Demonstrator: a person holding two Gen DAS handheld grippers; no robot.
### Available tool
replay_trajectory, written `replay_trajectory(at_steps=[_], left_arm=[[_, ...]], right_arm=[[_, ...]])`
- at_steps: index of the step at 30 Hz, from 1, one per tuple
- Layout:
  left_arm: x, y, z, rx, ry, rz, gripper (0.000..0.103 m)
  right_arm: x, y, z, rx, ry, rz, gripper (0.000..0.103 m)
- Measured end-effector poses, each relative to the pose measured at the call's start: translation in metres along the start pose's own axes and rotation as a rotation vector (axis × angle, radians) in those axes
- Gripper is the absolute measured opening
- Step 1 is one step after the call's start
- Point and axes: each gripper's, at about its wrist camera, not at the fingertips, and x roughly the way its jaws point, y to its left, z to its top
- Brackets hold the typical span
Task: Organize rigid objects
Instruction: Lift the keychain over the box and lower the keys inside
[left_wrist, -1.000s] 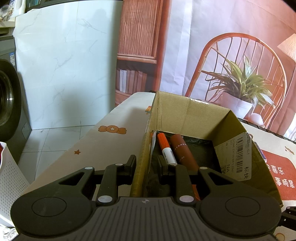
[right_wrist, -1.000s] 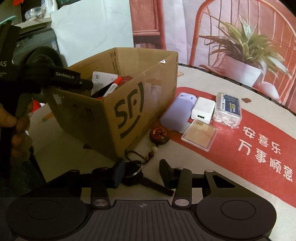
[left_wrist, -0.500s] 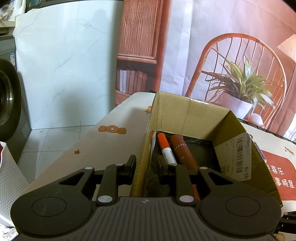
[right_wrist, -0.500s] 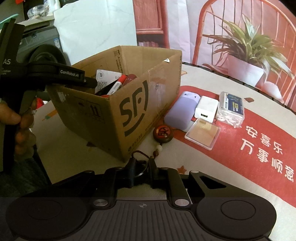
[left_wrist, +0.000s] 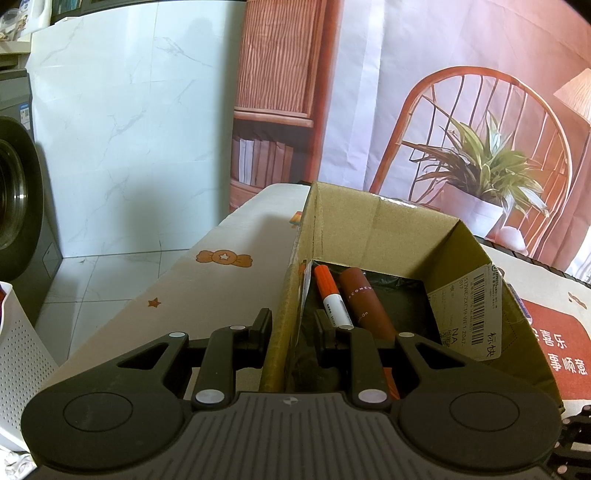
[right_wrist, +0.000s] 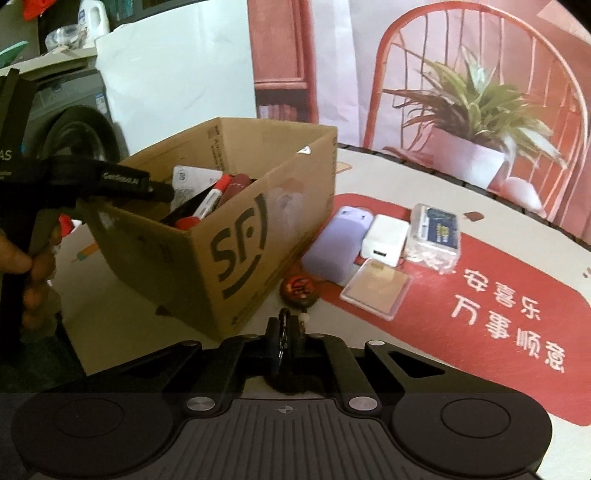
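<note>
An open cardboard box (left_wrist: 384, 229) stands on the table. Inside lie an orange marker (left_wrist: 330, 295) and a red-brown tube (left_wrist: 360, 299). My left gripper (left_wrist: 291, 321) is shut on the box's near left wall, one finger outside and one inside. In the right wrist view, the same box (right_wrist: 236, 236) shows a black logo. In front of its near corner, my right gripper (right_wrist: 284, 328) is shut on the metal ring of a keychain (right_wrist: 297, 290). The keychain's round red charm and beads lie just beyond the fingertips on the table.
Right of the box lie a purple case (right_wrist: 338, 243), a white charger (right_wrist: 384, 240), a clear box of small parts (right_wrist: 436, 236) and a flat clear case (right_wrist: 375, 293). A hand (right_wrist: 22, 266) holds the left gripper. A washing machine (left_wrist: 18, 206) stands past the table's left edge.
The right gripper's fingers have come together on the keychain's ring, which lay loose between open fingers before. The left gripper and the box have not moved.
</note>
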Motion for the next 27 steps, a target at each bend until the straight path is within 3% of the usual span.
replay_trajectory(at_steps=[19,27], left_arm=[[0.0,0.0,0.0,-0.001,-0.001,0.0,0.025],[0.0,0.0,0.0,-0.001,0.0,0.0,0.025]], right_arm=[[-0.016,-0.02,0.008,0.082,-0.079,-0.043,0.002],[-0.038,-0.034,0.026,0.139,-0.184,-0.04,0.002]])
